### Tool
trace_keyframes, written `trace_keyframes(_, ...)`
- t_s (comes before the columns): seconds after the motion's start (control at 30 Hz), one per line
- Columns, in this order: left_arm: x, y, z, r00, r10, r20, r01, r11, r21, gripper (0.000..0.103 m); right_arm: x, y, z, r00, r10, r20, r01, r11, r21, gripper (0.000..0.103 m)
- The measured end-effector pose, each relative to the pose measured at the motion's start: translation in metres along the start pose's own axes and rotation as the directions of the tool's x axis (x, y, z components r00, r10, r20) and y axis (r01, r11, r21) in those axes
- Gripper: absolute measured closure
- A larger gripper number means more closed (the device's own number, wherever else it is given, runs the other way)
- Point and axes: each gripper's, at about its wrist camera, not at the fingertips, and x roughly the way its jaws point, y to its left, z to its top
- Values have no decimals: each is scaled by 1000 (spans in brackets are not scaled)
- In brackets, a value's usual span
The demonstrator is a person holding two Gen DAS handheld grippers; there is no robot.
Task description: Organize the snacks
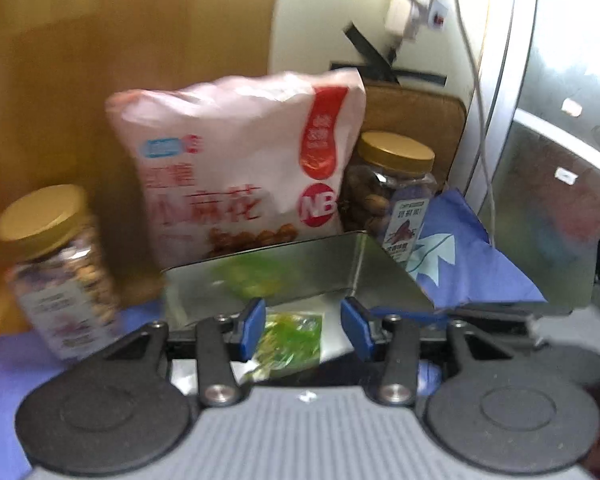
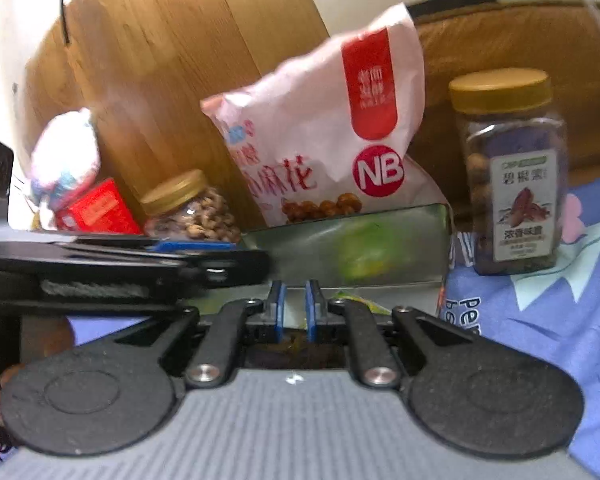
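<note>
An open metal tin (image 1: 384,280) stands on the blue cloth, with a green snack packet (image 1: 288,340) lying in it. My left gripper (image 1: 304,326) hovers over the tin's near edge. Its blue pads are apart around the packet, and the right pad is clear of it. My right gripper (image 2: 295,312) is at the tin (image 2: 300,248) from the right; its pads stand a narrow gap apart with nothing pressed between them. A pink snack bag (image 1: 236,160) leans behind the tin. Gold-lidded jars of nuts stand to its right (image 1: 392,192) and left (image 1: 56,264).
A wooden panel (image 2: 160,60) rises behind the snacks, with a brown cushion (image 2: 520,40) to its right. A red box (image 2: 96,210) and a pale wrapped bag (image 2: 64,156) sit at the far left. Cables (image 1: 472,60) hang by a metal appliance (image 1: 560,160).
</note>
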Motion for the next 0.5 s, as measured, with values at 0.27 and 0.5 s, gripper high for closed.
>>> trace_keyframes(0.27, -92, 51, -104, 997, 70, -30, -73, 987, -141, 52, -42, 39, -53, 977, 189, -96, -188, 982, 20, 88)
trace_keyframes(0.5, -115, 78, -174, 998, -32, -62, 4, 909, -417, 48, -6, 77, -74, 979, 148, -141, -153, 988, -25, 59)
